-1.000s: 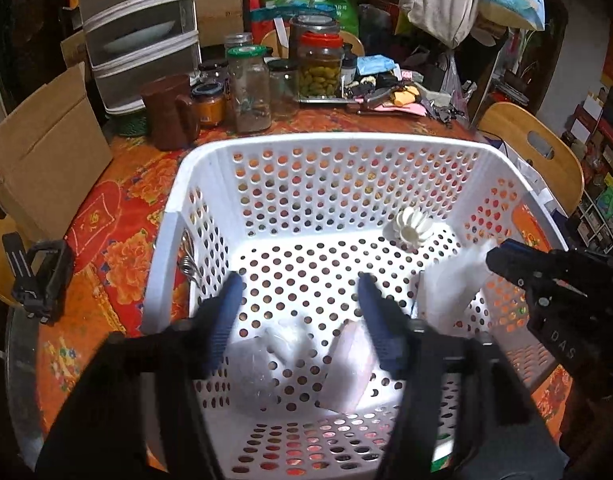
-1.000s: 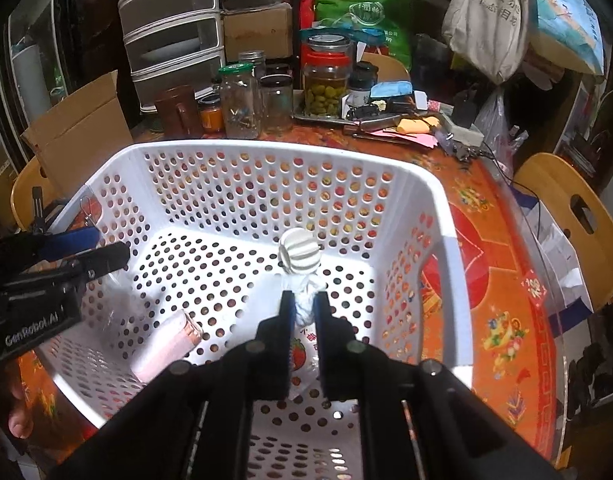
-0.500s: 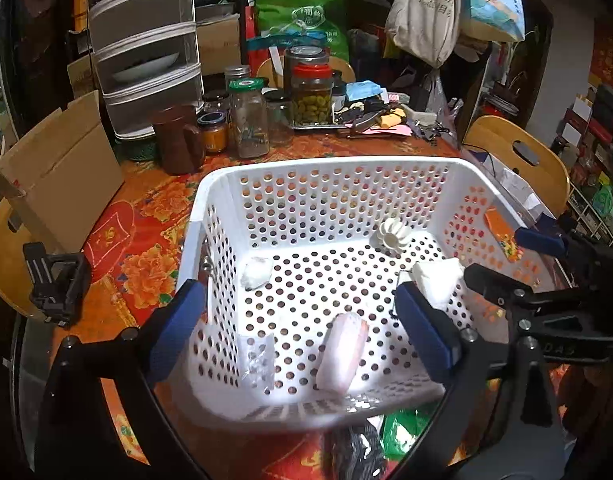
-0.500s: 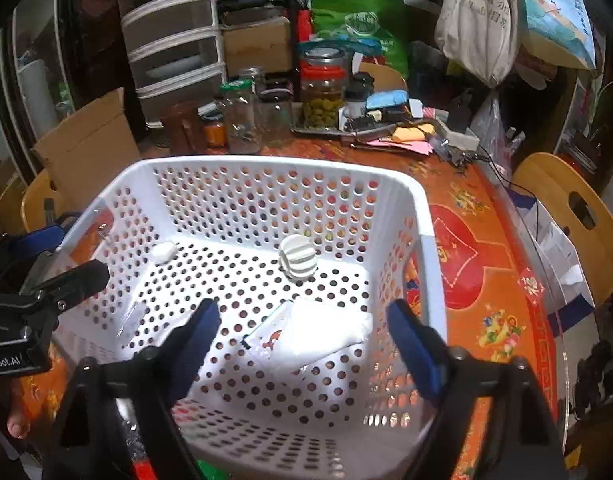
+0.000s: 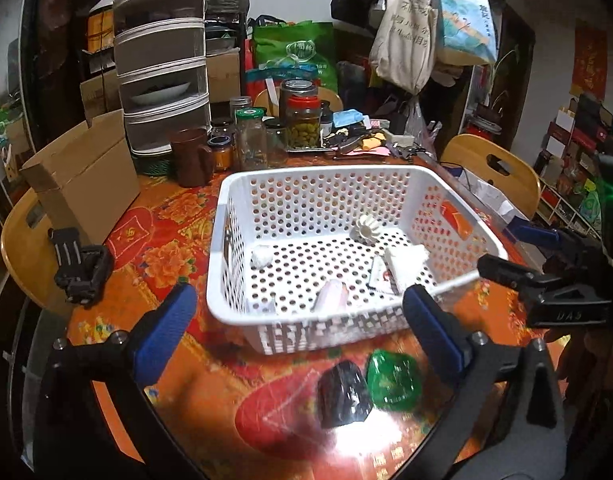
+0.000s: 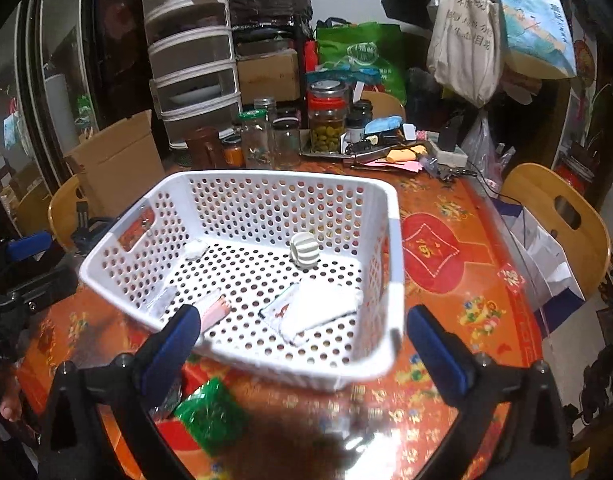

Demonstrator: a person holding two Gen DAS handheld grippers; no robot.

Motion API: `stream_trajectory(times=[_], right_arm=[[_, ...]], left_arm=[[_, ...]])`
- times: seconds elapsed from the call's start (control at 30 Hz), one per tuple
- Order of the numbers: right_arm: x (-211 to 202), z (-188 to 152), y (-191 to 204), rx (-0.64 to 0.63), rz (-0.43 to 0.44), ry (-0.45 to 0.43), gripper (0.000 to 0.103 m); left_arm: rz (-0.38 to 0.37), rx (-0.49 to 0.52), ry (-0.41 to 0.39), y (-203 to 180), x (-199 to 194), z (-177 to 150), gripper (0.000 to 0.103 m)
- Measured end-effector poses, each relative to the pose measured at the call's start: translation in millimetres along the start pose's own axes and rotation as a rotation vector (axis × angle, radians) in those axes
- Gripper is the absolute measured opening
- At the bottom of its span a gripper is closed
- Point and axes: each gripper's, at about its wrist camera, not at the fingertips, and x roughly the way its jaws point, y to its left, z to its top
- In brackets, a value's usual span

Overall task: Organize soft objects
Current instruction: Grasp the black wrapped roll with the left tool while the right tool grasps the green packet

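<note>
A white perforated basket (image 5: 226, 216) (image 6: 392, 240) stands on the red floral table. Inside lie a white packet (image 5: 406, 262) (image 6: 322, 306), a pink roll (image 5: 330, 294) (image 6: 214, 310), a white ribbed ball (image 5: 366, 230) (image 6: 304, 250) and a small white wad (image 5: 261, 257) (image 6: 196, 249). A green bundle (image 5: 394, 380) (image 6: 210, 412) and a black bundle (image 5: 342, 394) lie on the table in front of the basket. My left gripper (image 5: 298, 332) is open and empty, above the table before the basket. My right gripper (image 6: 302, 348) is open and empty at the basket's near rim; it also shows in the left wrist view (image 5: 554, 280).
Glass jars (image 5: 302, 124) (image 6: 326, 120), a brown mug (image 5: 192, 158), a drawer unit (image 5: 162, 68) and clutter line the table's far side. A cardboard box (image 5: 82, 176) and a black clamp (image 5: 80, 266) are at the left. Wooden chairs (image 5: 490, 168) (image 6: 558, 216) stand at the right.
Both grippers have pulled back and up out of the basket. The right gripper opened and let go of the white packet, which now lies in the basket. The green and black bundles came into view.
</note>
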Motion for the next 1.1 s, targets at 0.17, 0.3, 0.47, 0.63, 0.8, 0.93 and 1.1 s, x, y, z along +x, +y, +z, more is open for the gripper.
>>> stream_trajectory(times=[0.17,0.3,0.47,0.63,0.8,0.93,1.1], right_arm=[[-16,-29,-5,0.017,0.007,-0.006,0.102],[-16,-58,-6,0.034,-0.003,0.014,0.102],[-9,-89,2,0.037,0.036,0.039,0.102],[8,-105,13,0.013,0.049,0.070,0.102],[18,-110,17,0.018,0.075,0.086,0.102],[24,-112,22,0.009,0.082,0.098,0.102],[40,-115,34,-0.016,0.103,0.128,0.102]], left_arm=[[-0.033,-0.044,0.047,5,3,-38,0.103],[-0.033,-0.061,0.102,6,23,-68,0.103],[-0.065,-0.073,0.152,0,48,-94,0.103],[-0.068,-0.047,0.178,-12,68,-103,0.103],[-0.065,-0.022,0.196,-23,81,-114,0.101],[-0.050,-0.006,0.210,-26,87,-120,0.075],[-0.040,0.004,0.187,-23,86,-121,0.056]])
